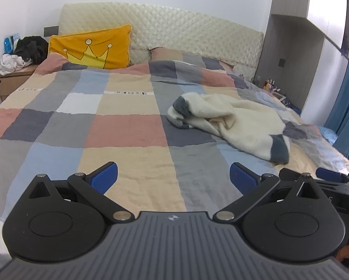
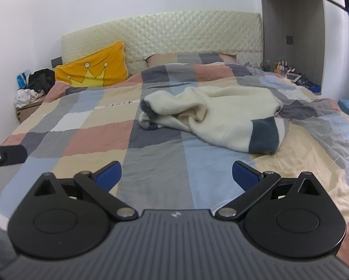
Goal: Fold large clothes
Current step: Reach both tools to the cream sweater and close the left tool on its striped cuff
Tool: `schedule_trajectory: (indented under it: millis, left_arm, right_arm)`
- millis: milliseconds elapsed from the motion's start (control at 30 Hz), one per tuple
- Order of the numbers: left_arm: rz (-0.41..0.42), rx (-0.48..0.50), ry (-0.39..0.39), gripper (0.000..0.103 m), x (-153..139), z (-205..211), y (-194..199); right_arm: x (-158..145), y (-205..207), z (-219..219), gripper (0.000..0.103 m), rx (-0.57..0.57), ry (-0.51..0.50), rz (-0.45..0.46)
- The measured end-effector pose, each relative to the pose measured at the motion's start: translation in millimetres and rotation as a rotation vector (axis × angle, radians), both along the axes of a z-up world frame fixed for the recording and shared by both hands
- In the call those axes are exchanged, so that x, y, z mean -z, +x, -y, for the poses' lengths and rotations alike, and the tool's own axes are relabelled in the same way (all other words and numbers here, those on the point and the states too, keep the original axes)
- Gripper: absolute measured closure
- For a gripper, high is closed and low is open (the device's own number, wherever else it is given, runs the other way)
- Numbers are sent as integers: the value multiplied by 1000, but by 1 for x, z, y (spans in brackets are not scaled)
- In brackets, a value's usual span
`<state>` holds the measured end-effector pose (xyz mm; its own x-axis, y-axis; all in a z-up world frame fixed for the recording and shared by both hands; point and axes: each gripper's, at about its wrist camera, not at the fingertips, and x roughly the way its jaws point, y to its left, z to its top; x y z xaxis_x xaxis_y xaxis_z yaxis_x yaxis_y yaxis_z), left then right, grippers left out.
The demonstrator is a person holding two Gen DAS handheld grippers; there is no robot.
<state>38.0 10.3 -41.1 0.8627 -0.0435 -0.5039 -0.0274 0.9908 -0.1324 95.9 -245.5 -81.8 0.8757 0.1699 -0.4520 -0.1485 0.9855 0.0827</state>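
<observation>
- Crumpled cream fleece garment with dark-grey cuffs (image 2: 211,116) lies mid-frame on the patchwork-check bed (image 2: 151,175), unfolded, awaiting spreading.
- Left tool (image 1: 173,179) and right tool (image 2: 176,175) hover low in frame, both released, empty, short of the garment.

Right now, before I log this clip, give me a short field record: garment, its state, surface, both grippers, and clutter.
garment: cream sweater with dark blue-grey cuffs and hem
state: crumpled in a heap, not yet folded, nothing touching it
surface: checked duvet on the bed
left gripper: jaws wide apart, empty, short of the sweater
right gripper: jaws wide apart, empty, short of the sweater
pillow: yellow crown pillow against the quilted headboard
clutter: dark and white clothes pile on the bedside stand
</observation>
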Motion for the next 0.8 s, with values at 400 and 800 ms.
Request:
schedule_trajectory:
  millis: [400, 800]
  left_arm:
    - [-4, 5, 35, 0, 6, -11, 77]
    - [-82, 15, 34, 0, 30, -9, 172]
  right_arm:
    - [5, 49, -6, 0, 47, 70, 22]
    - [17, 143, 8, 0, 140, 193, -10]
